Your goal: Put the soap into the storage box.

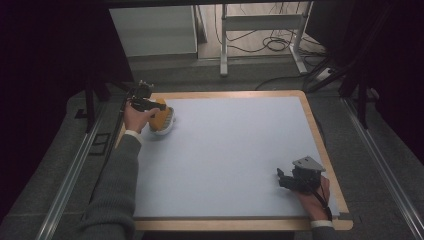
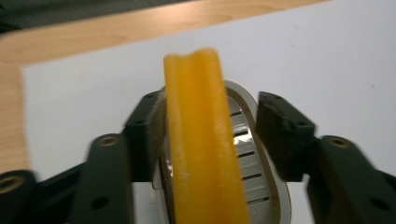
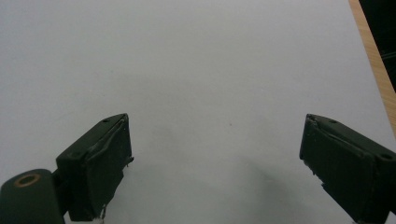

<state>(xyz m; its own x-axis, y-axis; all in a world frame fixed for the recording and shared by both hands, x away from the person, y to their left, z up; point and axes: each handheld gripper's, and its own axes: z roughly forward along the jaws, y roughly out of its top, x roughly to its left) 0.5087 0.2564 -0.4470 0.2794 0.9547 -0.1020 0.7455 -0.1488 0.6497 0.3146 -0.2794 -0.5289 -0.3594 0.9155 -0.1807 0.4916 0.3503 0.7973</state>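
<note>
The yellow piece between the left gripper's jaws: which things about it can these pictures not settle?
- Yellow piece, left gripper view: its lower end is cut off by the bottom edge, and its top is blurred.
- Slotted white dish, same view: the piece hides its middle.
- Left gripper, high view: the hand covers the contact, too small to judge.

- You will find no text, label, brand, number or sign that can be read in any view.
- The tabletop (image 1: 225,150) surface you work over is plain and unmarked.
</note>
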